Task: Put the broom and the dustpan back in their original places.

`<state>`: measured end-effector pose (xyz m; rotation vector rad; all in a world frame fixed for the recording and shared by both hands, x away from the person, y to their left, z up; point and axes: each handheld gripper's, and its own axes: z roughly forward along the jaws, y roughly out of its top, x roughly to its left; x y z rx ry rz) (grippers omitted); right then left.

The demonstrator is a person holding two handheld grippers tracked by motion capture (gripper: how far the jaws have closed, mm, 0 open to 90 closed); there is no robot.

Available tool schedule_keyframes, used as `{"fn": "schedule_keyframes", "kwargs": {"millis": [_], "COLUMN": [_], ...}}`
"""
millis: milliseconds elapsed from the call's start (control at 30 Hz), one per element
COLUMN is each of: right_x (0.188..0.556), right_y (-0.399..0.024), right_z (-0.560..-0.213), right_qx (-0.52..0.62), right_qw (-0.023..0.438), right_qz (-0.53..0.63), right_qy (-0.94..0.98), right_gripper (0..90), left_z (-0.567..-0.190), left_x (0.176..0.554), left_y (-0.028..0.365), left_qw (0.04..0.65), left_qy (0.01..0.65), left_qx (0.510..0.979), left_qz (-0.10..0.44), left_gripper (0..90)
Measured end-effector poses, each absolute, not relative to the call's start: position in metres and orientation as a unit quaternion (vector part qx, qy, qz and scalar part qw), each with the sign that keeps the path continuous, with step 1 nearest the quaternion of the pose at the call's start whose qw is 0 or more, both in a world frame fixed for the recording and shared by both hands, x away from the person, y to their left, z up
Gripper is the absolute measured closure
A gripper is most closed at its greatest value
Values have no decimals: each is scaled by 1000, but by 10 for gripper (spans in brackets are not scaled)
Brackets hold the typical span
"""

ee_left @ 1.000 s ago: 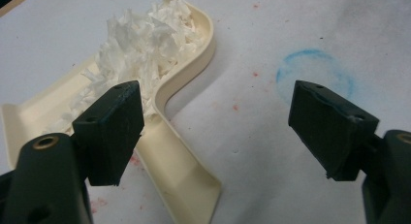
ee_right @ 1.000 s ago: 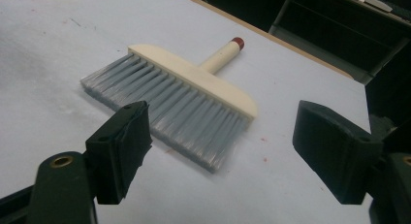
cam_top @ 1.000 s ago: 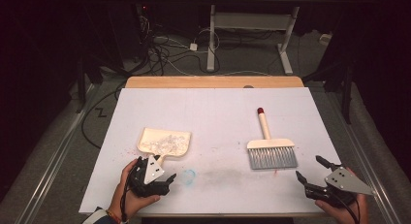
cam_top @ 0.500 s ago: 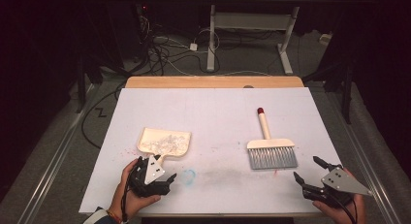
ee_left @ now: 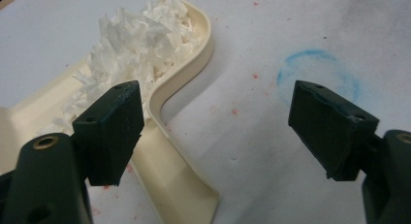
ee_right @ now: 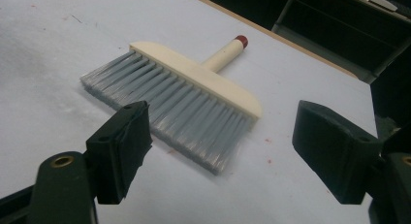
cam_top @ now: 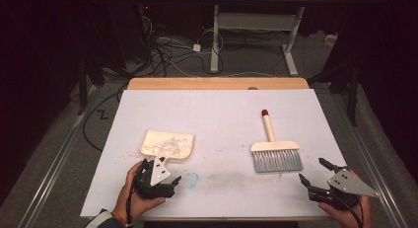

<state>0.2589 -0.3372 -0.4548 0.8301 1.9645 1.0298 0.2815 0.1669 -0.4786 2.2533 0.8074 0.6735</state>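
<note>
High view: one dustpan (cam_top: 167, 143), one brush (cam_top: 275, 151), two grippers.

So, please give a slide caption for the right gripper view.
Open right gripper faces a grey-bristled brush lying on the white table.

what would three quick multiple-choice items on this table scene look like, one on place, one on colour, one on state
1. Where does the brush lie?
A. inside the dustpan
B. on the table, ahead of the right gripper
C. on the floor

2. What colour are its bristles?
A. grey
B. green
C. red

3. What state is the dustpan in?
A. upside down
B. bare
C. holding white paper shreds

Key: 1 B, the high view shows it flat on the table; 2 A, the right gripper view shows grey; 3 C, the left gripper view shows shreds piled inside.
</note>
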Motion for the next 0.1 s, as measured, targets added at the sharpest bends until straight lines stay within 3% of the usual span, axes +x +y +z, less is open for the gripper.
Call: {"fn": "schedule_keyframes", "kwargs": {"millis": [100], "right_x": [259], "right_y": [-335], "right_z": [-453], "right_qx": [323], "right_qw": [380], "right_qz": [403], "right_qy": [767], "right_gripper": [225], "left_z": [-478], "left_x": [282], "left_y": [167], "left_qw": [323], "left_qy": [307], "left_qx": [858], "left_qz": [257], "left_gripper": [198]}}
